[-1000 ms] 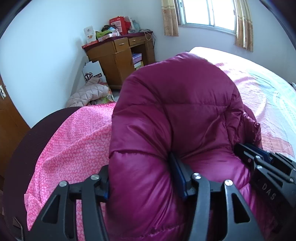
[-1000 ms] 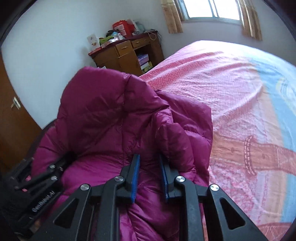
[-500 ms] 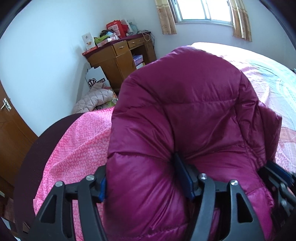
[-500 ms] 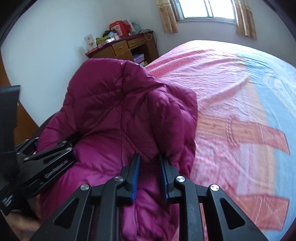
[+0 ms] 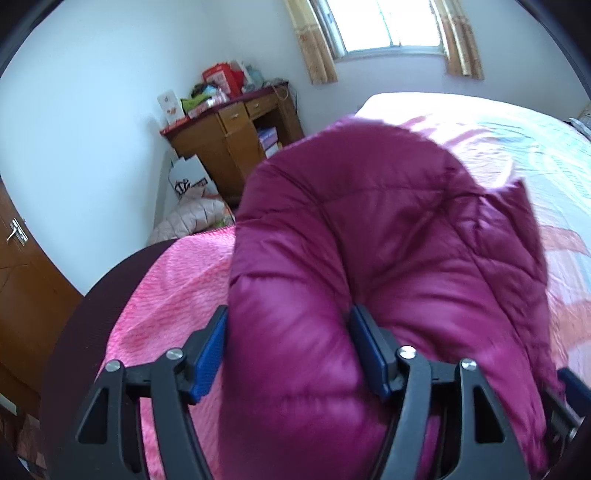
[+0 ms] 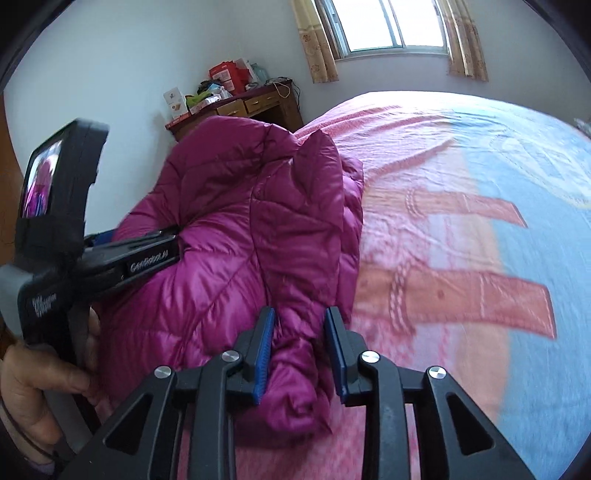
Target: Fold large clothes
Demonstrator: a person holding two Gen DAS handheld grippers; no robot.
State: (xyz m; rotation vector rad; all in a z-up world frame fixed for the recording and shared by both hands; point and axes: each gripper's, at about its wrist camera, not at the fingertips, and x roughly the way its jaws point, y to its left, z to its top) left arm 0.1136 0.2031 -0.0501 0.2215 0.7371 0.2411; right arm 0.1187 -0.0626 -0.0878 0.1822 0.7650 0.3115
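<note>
Two grippers are holding one puffy magenta jacket (image 6: 236, 236) above the near end of the bed (image 6: 461, 229). The left gripper (image 5: 291, 354) is clamping a fat roll of padding, its jaws spread wide by the bulk pressed between the blue pads (image 5: 208, 354). The right gripper (image 6: 299, 354) is pinching a thinner fold at the jacket's near edge, jaws standing much closer together with the cloth bunched between them. In the right wrist view the left gripper (image 6: 147, 254) is gripping the jacket from the left side, so the held edge is running crosswise between the two tools, while the rest of the jacket is humping up and away from both, toward the desk (image 5: 229, 147) and the window (image 6: 388, 26). Neither gripper is clearly nearer the bulk; both are sitting on the near edge. The open bedspread is lying ahead and to the right, so the coming move probably needs both grippers travelling forward together, keeping that edge level while laying the jacket down. The fold looks partly done.
</note>
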